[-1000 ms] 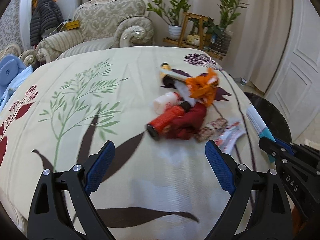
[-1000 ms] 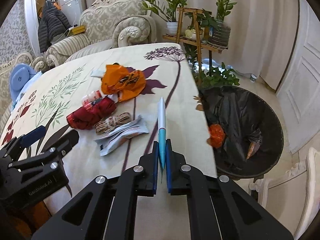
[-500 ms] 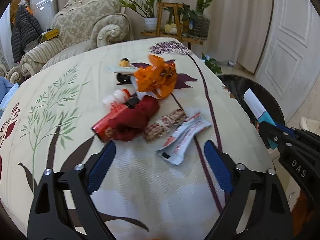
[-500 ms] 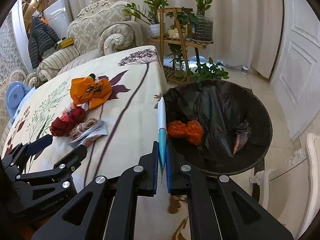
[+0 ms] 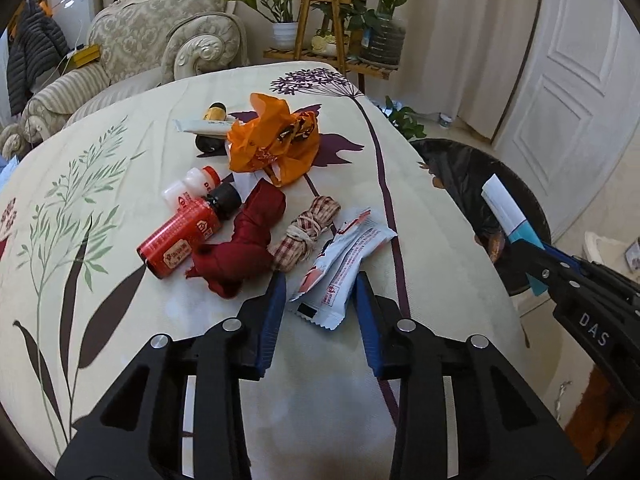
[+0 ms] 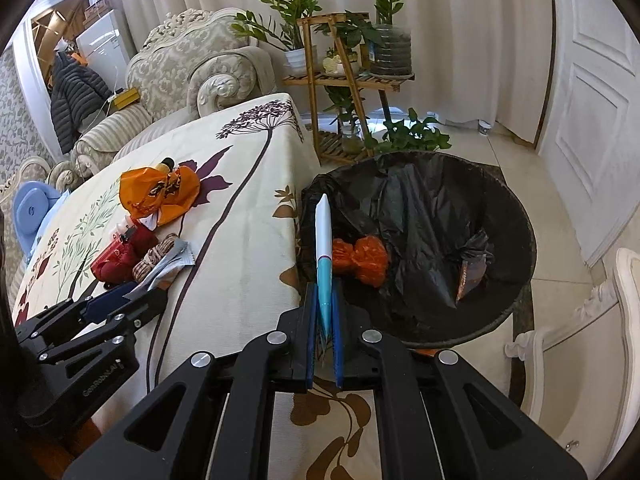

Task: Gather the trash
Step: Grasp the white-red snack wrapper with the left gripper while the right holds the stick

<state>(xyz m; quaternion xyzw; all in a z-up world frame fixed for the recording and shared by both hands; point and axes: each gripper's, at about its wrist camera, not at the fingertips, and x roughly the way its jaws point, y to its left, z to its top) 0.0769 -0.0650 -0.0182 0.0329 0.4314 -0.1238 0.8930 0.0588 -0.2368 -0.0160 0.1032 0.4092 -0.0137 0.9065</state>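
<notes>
My left gripper [image 5: 321, 284] is half closed around the near end of a white and red wrapper [image 5: 343, 263] that lies on the table; the pads stand just off it. Beside the wrapper lie a checked cloth knot [image 5: 306, 233], a red cloth [image 5: 244, 248], a red bottle [image 5: 184, 236], a small white bottle [image 5: 191, 184], an orange bag [image 5: 276, 140] and a cream tube [image 5: 204, 125]. My right gripper [image 6: 323, 312] is shut on a white and teal tube [image 6: 323, 248], held at the table edge over the bin [image 6: 516, 312]; the tube also shows in the left wrist view [image 5: 510, 216].
The bin, lined with a black bag [image 6: 420, 208], stands on the floor right of the table and holds an orange bag [image 6: 360, 260] and a dark wrapper [image 6: 468, 276]. A plant stand [image 6: 348, 76], an armchair [image 5: 160, 36] and a white door [image 6: 592, 120] stand behind.
My left gripper has moved forward to the wrapper and its jaws have narrowed around it. My right gripper has carried the tube rightward to the bin.
</notes>
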